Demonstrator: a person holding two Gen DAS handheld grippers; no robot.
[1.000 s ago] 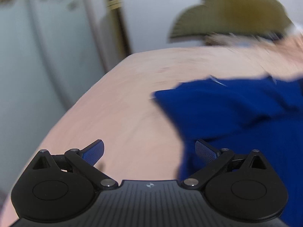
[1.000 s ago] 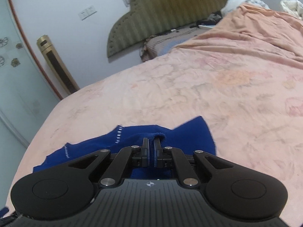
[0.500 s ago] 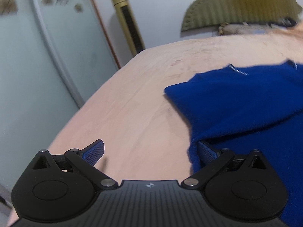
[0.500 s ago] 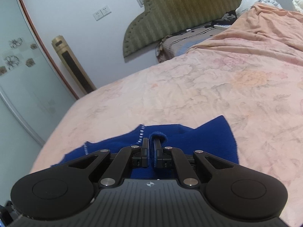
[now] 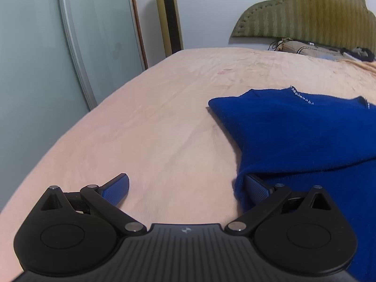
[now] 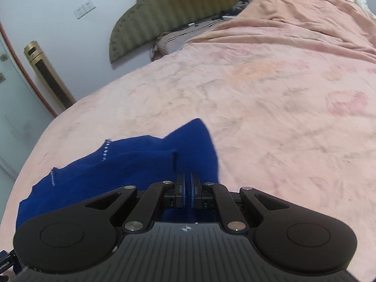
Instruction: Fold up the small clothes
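Golden tower fan (image 5: 168,14) stands beyond pink bedsheet (image 5: 145,127).

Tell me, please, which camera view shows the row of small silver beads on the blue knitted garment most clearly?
The left wrist view: the row of small silver beads appears sharp there. The right wrist view shows the beads slightly blurred on the blue knitted garment.

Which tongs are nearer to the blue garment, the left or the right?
Right. The right tongs are shut on the blue garment. The left tongs stand open at its edge, one finger against the cloth.
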